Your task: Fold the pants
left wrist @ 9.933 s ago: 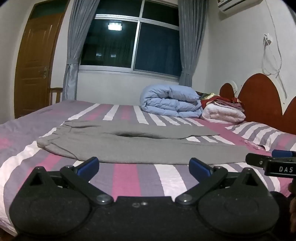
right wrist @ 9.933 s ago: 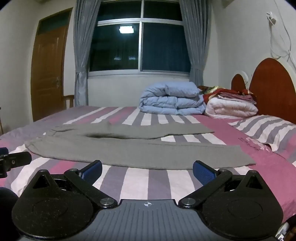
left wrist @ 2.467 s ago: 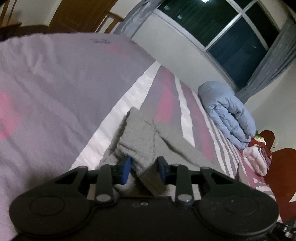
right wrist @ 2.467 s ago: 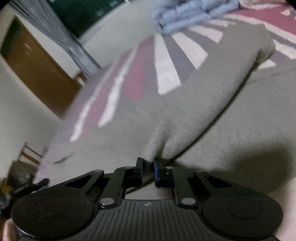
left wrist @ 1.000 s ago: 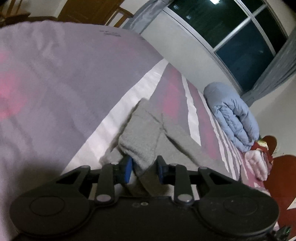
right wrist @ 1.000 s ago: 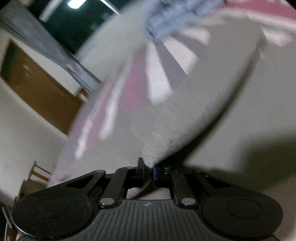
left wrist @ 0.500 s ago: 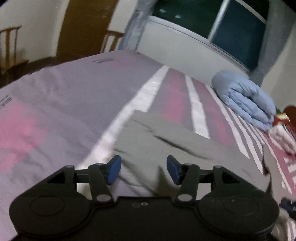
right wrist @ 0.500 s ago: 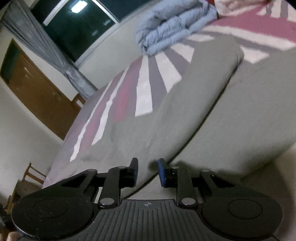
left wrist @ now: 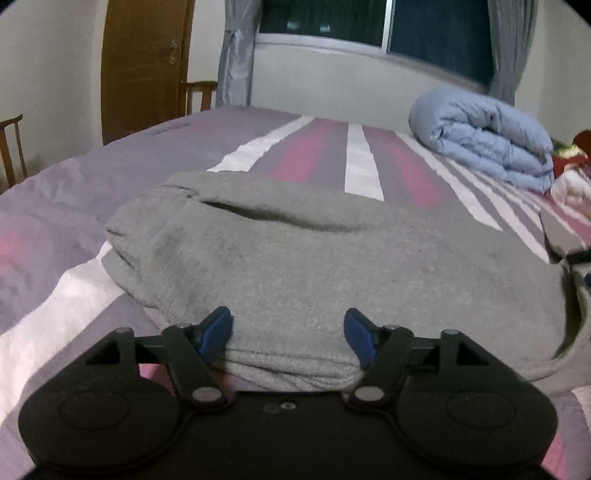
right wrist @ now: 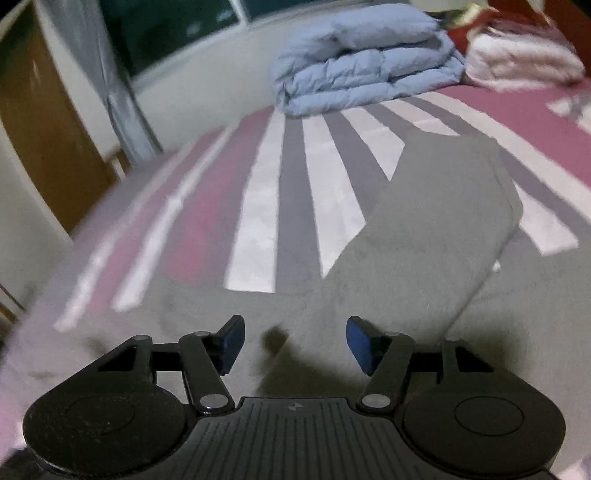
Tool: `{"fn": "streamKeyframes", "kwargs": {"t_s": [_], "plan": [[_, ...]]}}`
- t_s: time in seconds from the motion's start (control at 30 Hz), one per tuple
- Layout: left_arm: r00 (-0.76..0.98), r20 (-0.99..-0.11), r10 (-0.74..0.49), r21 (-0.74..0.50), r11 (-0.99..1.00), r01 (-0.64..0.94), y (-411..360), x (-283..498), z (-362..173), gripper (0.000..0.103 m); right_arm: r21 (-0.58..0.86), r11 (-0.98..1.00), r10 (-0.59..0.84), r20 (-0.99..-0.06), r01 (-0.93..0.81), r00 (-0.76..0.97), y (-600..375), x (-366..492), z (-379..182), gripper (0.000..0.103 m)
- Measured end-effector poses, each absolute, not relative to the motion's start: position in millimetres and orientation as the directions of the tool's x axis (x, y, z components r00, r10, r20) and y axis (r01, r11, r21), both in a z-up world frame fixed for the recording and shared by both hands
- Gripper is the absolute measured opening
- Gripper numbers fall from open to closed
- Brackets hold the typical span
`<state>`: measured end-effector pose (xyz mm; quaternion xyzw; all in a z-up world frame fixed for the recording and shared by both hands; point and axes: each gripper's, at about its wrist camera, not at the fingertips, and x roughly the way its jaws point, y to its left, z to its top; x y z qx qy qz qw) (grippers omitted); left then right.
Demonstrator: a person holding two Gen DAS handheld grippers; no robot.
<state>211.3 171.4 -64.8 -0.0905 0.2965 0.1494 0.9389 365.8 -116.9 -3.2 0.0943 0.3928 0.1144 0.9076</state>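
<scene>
Left wrist view: a bedroom with a dark window (left wrist: 369,22), grey curtains and a brown door (left wrist: 144,66) behind a bed (left wrist: 74,199) covered in a striped purple, pink and white sheet. The grey pants (left wrist: 314,266) lie folded on the sheet right in front of the camera, a layered edge nearest the lens and a dark slit of a fold across the top. The left gripper (left wrist: 287,334) has its blue-padded fingers spread wide, one at each side of the near fabric edge, gripping nothing. A rolled pale blue duvet (left wrist: 484,136) sits far back on the right.

Right wrist view: the same striped bed (right wrist: 266,206), somewhat blurred, with the blue duvet (right wrist: 365,55) and a white folded blanket (right wrist: 517,62) at the far end. One grey pant leg (right wrist: 436,229) runs away from the camera across the stripes. The right gripper (right wrist: 294,341) is spread apart just above the cloth, holding nothing
</scene>
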Motion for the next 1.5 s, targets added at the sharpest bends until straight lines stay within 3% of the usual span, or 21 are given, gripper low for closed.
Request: {"fn": "streamKeyframes", "kwargs": {"t_s": [0.07, 0.1, 0.27, 0.4, 0.47, 0.6, 0.63, 0.97, 1.0, 1.13, 1.27, 1.3, 1.37, 1.4, 1.43, 1.5], "plan": [[0.784, -0.581, 0.218, -0.089, 0.941, -0.328, 172.7, 211.4, -65.5, 0.06, 0.16, 0.975, 0.223, -0.728, -0.155, 0.648, -109.3, 372.4, -12.2, 0.038], [0.787, -0.579, 0.213, -0.096, 0.941, -0.325, 174.8, 211.0, -66.4, 0.06, 0.151, 0.975, 0.221, -0.736, -0.163, 0.64, -111.6, 369.7, -15.4, 0.004], [0.8, -0.566, 0.202, -0.101, 0.945, -0.31, 174.9, 205.0, -67.2, 0.061, 0.231, 0.961, 0.268, -0.661, -0.149, 0.701, -156.7, 310.3, -14.5, 0.005], [0.8, -0.562, 0.208, -0.083, 0.949, -0.306, 172.1, 206.5, -67.0, 0.061, 0.304, 0.95, 0.275, -0.695, -0.075, 0.664, -193.2, 266.8, -50.9, 0.005], [0.802, -0.559, 0.212, -0.081, 0.948, -0.307, 171.7, 206.4, -67.0, 0.061, 0.385, 0.921, 0.324, -0.669, -0.06, 0.669, -206.7, 260.2, -62.3, 0.007], [0.805, -0.554, 0.21, -0.092, 0.946, -0.311, 174.1, 205.7, -67.9, 0.061, 0.341, 0.936, 0.289, -0.603, -0.087, 0.744, -207.4, 261.1, -30.3, 0.049], [0.805, -0.554, 0.212, -0.091, 0.946, -0.312, 173.9, 206.1, -68.1, 0.061, 0.297, 0.949, 0.271, -0.6, -0.106, 0.753, -202.5, 267.0, -22.6, 0.051], [0.808, -0.553, 0.203, -0.103, 0.946, -0.308, 175.5, 207.1, -68.8, 0.062, -0.151, 0.963, 0.061, -0.685, -0.224, 0.726, -160.4, 357.9, -41.8, 0.048], [0.809, -0.552, 0.202, -0.105, 0.946, -0.308, 175.3, 207.0, -69.3, 0.062, -0.142, 0.963, 0.072, -0.682, -0.228, 0.728, -167.9, 355.6, -40.8, 0.007], [0.814, -0.547, 0.196, -0.117, 0.945, -0.306, 176.3, 205.4, -70.0, 0.062, 0.036, 0.994, 0.102, -0.65, -0.104, 0.753, -233.4, 326.2, -34.7, 0.004], [0.814, -0.547, 0.194, -0.117, 0.945, -0.304, 175.8, 205.3, -70.1, 0.062, 0.259, 0.966, 0.171, -0.705, 0.025, 0.689, -298.6, 293.6, -63.6, 0.005], [0.814, -0.547, 0.196, -0.115, 0.945, -0.305, 175.5, 205.5, -70.0, 0.062, 0.286, 0.958, 0.192, -0.724, 0.034, 0.663, -307.2, 292.6, -77.0, 0.009], [0.813, -0.546, 0.201, -0.111, 0.945, -0.309, 174.7, 205.1, -69.8, 0.062, 0.359, 0.933, 0.244, -0.693, 0.031, 0.678, -322.1, 288.0, -80.4, 0.011], [0.813, -0.546, 0.203, -0.109, 0.945, -0.31, 174.6, 205.3, -69.5, 0.062, 0.36, 0.932, 0.24, -0.676, 0.029, 0.696, -324.9, 285.3, -74.9, 0.024], [0.812, -0.547, 0.206, -0.107, 0.944, -0.312, 174.1, 205.7, -69.5, 0.062, 0.344, 0.939, 0.223, -0.653, 0.021, 0.724, -325.6, 284.0, -67.1, 0.044], [0.81, -0.547, 0.212, -0.101, 0.944, -0.315, 172.8, 206.8, -70.0, 0.063, 0.31, 0.95, 0.222, -0.604, -0.031, 0.765, -321.6, 285.5, -50.7, 0.062]]}}
